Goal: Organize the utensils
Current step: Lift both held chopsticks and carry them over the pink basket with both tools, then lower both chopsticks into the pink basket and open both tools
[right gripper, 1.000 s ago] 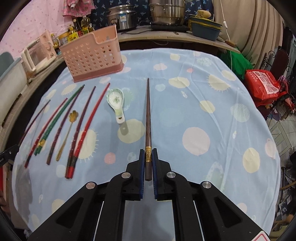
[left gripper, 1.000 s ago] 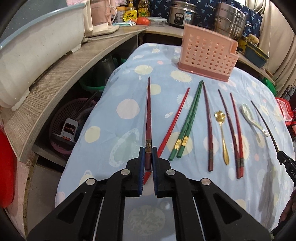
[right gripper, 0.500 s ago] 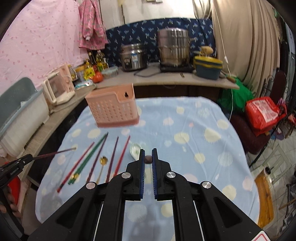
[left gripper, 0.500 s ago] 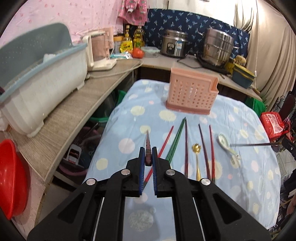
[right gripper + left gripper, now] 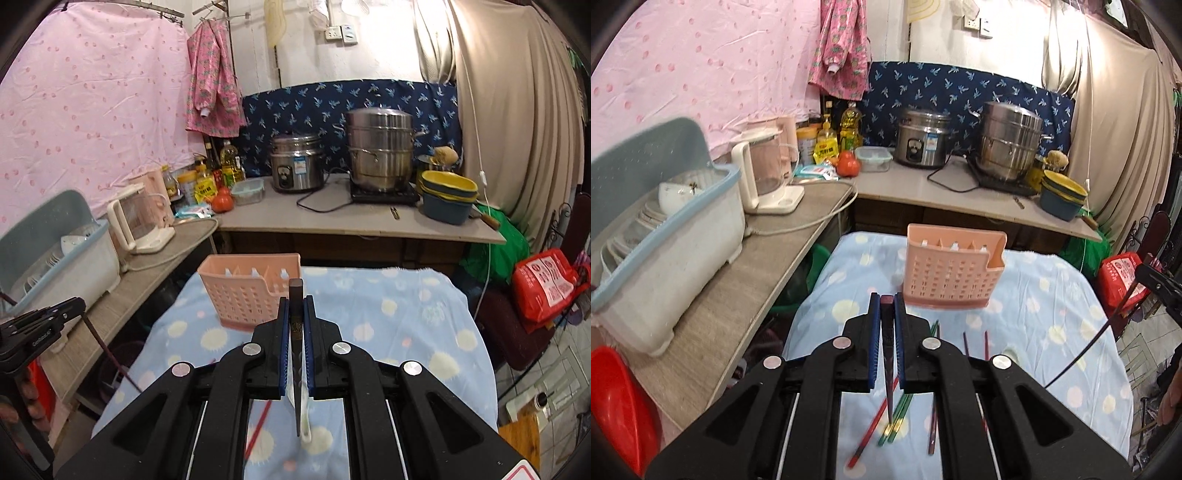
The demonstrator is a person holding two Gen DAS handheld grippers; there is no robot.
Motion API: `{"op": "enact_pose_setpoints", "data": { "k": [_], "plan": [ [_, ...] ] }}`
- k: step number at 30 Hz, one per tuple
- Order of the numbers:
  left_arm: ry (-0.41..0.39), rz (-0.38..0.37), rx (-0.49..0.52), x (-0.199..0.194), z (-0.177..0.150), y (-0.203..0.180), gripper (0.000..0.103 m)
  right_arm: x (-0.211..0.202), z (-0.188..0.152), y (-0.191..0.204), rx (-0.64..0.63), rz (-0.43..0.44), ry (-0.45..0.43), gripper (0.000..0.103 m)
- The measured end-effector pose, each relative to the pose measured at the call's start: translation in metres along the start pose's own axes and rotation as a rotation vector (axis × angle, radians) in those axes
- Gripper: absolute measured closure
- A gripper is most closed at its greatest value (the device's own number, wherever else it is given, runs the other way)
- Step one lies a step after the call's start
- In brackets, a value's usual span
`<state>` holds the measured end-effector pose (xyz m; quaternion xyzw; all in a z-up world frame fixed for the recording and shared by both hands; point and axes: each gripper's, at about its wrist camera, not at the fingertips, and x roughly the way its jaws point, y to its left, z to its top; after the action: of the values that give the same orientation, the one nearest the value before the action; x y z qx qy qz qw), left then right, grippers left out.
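Across the lower centre of both views lay a table (image 5: pixel 1027 310) under a pale blue cloth with cream dots; an L-shaped counter (image 5: pixel 960 199) ran behind it, before pink and navy hangings. One pink slotted utensil basket (image 5: pixel 951 275) stood upright at the table's far end. Counted on the counter: two steel cookers, one kettle (image 5: pixel 764 177), one dish rack (image 5: pixel 665 251). Left gripper (image 5: pixel 887 306) clamped one dark red chopstick (image 5: pixel 886 332), held clear above the loose chopsticks (image 5: pixel 897 421) on the cloth. Right gripper (image 5: pixel 296 308) pinched one dark brown chopstick (image 5: pixel 296 314), just right of the basket.
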<state>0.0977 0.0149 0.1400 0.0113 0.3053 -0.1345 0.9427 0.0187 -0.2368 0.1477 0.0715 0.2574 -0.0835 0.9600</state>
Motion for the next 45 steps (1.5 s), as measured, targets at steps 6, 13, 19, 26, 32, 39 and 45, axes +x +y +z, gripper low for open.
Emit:
{"op": "enact_pose_setpoints", "data": {
  "k": [6,13,19,26,32,39,45],
  "plan": [
    [-0.066,0.000,0.018,0.010,0.045,-0.010,0.096,0.023,0.042,0.010,-0.006,0.024,-0.046,0.096],
    [-0.125,-0.005,0.026,0.026,0.097,-0.019,0.096,0.054,0.082,0.021,-0.016,0.056,-0.086,0.096],
    [-0.193,-0.025,0.014,0.040,0.146,-0.030,0.096,0.088,0.118,0.031,-0.033,0.058,-0.112,0.096],
    [-0.235,-0.055,0.000,0.059,0.181,-0.044,0.096,0.122,0.147,0.034,-0.017,0.069,-0.130,0.096],
    [-0.220,-0.055,-0.002,0.095,0.180,-0.051,0.096,0.167,0.131,0.034,-0.023,0.079,-0.062,0.096],
    [-0.085,-0.016,-0.023,0.161,0.143,-0.040,0.096,0.215,0.091,0.024,-0.026,0.059,0.055,0.096],
    [-0.044,0.033,-0.048,0.178,0.123,-0.028,0.061,0.219,0.071,0.018,-0.018,0.033,0.060,0.070]
  ]
}}
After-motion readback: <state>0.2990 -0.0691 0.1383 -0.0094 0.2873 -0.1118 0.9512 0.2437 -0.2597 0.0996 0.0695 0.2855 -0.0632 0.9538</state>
